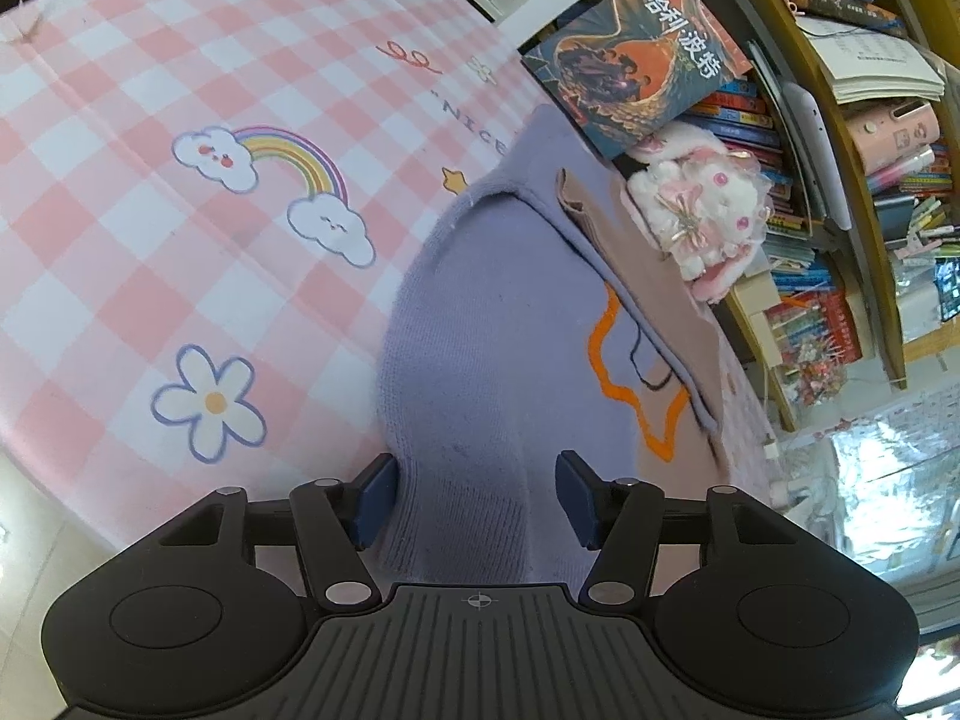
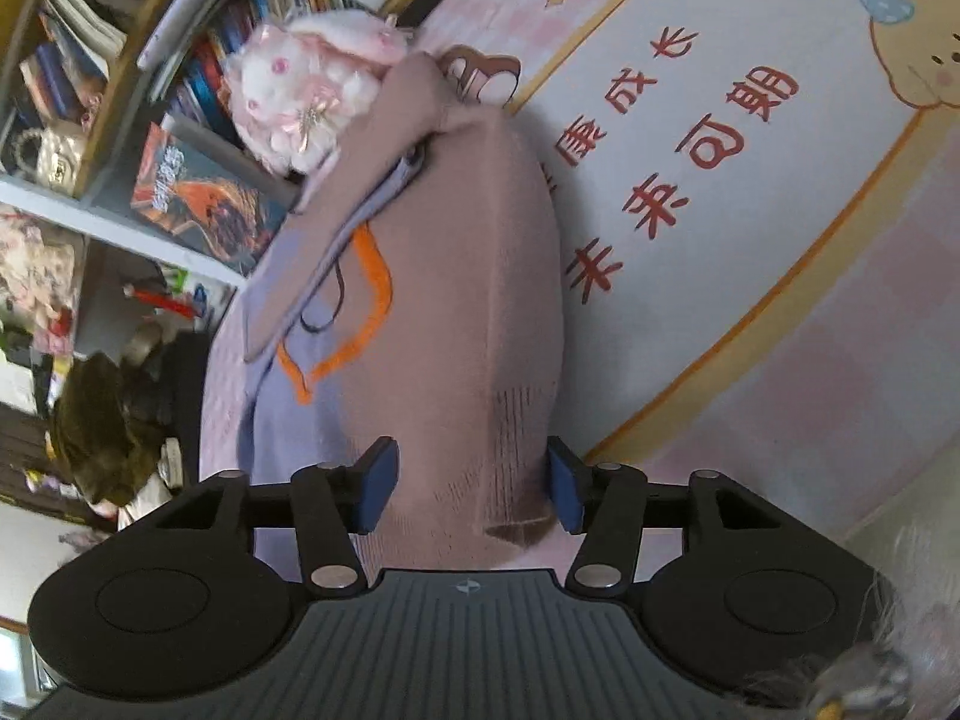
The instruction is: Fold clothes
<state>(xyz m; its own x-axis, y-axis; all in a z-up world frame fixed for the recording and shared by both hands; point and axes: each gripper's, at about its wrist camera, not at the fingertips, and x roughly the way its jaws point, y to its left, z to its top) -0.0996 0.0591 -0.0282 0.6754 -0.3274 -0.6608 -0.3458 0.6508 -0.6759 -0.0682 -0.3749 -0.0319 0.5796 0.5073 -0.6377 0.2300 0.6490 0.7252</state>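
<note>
A knitted sweater, lilac on one half (image 1: 480,324) and dusty pink on the other (image 2: 456,276), with an orange star outline (image 1: 636,390), lies on a table. My left gripper (image 1: 477,498) is open, its blue pads either side of the lilac hem, which runs between the fingers. My right gripper (image 2: 468,489) is open too, its pads either side of the pink ribbed hem (image 2: 510,468). Neither pair of pads presses the cloth. The star also shows in the right wrist view (image 2: 354,324).
A pink checked mat with rainbow and flower prints (image 1: 180,240) covers the table on the left; a mat with red Chinese characters (image 2: 720,180) lies on the right. A fluffy pink-white plush (image 1: 702,204) and a book (image 1: 648,54) stand by crowded bookshelves (image 1: 870,180).
</note>
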